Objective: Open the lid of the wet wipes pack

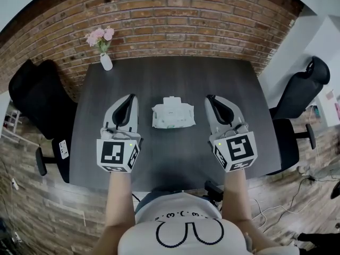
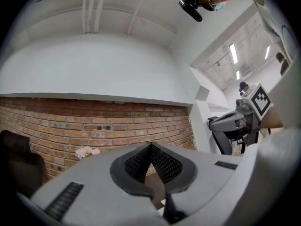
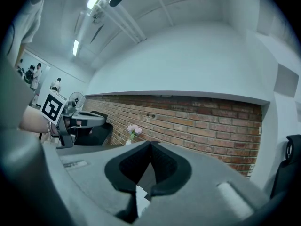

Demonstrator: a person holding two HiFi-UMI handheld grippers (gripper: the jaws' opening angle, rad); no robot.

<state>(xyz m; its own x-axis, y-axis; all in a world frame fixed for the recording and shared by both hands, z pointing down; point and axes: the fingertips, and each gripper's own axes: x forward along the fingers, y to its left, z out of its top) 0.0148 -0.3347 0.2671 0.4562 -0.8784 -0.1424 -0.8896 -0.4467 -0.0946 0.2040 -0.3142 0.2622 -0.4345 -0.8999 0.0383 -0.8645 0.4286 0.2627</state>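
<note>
The left tongs [image 1: 129, 97] and the right tongs [image 1: 211, 97] are each sitting pressed together at the tips, pinching nothing and pointing level toward the brick wall [image 1: 170, 20]. The wet wipes pack [image 1: 173, 115] is lying flat on the dark bench [image 1: 175, 73] between them, near both but touching neither. Whether its lid is raised cannot be told from above. Bare bench is lying open on every side of the pack, with wide room out to the left and right edges. A white vase [image 1: 105, 61] holding pink flowers [image 1: 101, 36] is standing at the far left corner, well apart. Black office chairs [image 1: 37, 97] are flanking both sides of the bench.
</note>
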